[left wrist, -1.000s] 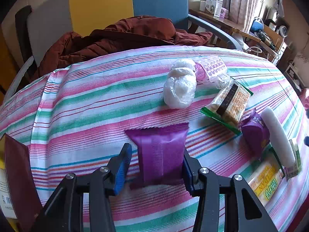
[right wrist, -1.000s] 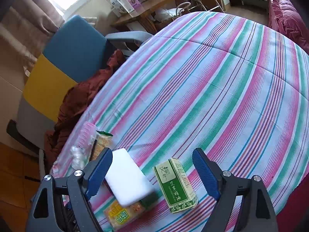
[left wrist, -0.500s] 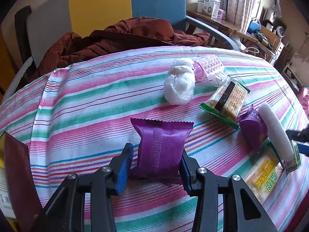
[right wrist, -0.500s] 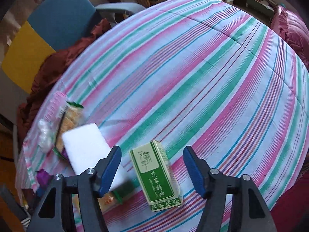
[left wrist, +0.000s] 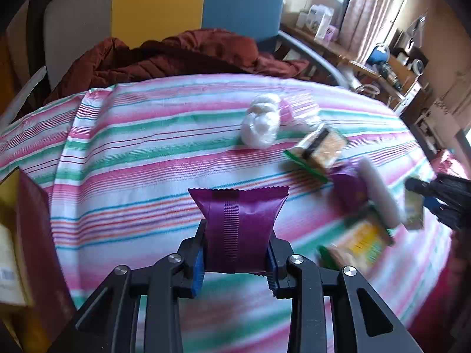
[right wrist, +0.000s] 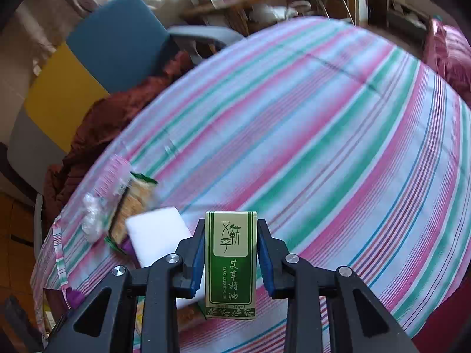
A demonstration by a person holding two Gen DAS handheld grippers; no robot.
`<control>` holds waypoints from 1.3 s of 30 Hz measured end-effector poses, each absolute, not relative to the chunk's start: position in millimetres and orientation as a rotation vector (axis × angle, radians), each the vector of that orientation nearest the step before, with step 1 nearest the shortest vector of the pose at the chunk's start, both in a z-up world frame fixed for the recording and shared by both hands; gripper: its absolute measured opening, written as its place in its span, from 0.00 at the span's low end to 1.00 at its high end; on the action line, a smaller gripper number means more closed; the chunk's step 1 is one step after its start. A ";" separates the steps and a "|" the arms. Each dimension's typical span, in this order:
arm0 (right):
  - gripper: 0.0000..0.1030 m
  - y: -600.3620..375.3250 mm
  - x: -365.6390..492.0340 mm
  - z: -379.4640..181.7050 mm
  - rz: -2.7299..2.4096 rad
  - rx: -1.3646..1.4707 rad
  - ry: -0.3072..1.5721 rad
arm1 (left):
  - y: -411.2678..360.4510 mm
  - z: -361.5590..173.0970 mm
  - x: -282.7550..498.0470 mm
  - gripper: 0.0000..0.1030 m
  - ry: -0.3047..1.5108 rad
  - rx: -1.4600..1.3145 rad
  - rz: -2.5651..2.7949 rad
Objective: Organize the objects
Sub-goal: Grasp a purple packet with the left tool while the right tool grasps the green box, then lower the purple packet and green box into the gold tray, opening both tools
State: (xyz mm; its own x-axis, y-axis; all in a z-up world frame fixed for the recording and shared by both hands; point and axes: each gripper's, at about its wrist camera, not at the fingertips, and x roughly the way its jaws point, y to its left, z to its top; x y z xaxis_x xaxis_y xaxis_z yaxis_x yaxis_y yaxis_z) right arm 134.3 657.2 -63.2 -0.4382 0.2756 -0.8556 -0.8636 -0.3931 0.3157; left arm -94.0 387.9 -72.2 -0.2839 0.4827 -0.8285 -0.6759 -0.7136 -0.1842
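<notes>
Left hand-held gripper (left wrist: 235, 257): just closed, pinching purple snack packet (left wrist: 238, 226) by its near end, above the striped counter (left wrist: 141, 158). Right hand-held gripper (right wrist: 231, 253): just closed, clamped on upright green box (right wrist: 231, 261) beside white sponge (right wrist: 154, 234). Farther left, biscuit pack (right wrist: 134, 203) and white bag (left wrist: 260, 123). Likely risk: slick film slipping from the pads; box twisting loose, knocking neighbours.

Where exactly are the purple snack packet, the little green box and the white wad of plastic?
purple snack packet (left wrist: 238, 229): left wrist view, middle of wrapper.
little green box (right wrist: 230, 261): right wrist view, front face.
white wad of plastic (left wrist: 260, 123): left wrist view, centre of bundle.
</notes>
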 end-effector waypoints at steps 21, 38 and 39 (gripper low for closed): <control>0.30 570.8 87.0 14.4 2.417 -0.811 0.897 | 158.5 11.2 -71.1 0.33 0.018 -1.112 2.313; 0.30 322.3 -66.3 15.0 2.862 -1.369 0.554 | 30.1 -3.8 -117.9 0.33 -0.133 -1.197 2.538; 0.30 314.8 -75.3 12.9 2.862 -1.389 0.532 | 27.7 -5.2 -121.3 0.33 -0.128 -1.203 2.547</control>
State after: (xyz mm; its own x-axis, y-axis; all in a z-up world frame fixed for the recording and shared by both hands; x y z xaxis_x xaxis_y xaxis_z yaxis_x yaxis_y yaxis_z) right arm -75.3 314.8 12.9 -0.6264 -0.2163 -0.7489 -0.0674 -0.9421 0.3286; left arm -121.3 27.7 -5.2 -0.5936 0.3238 -0.7368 -0.2480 -0.9445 -0.2152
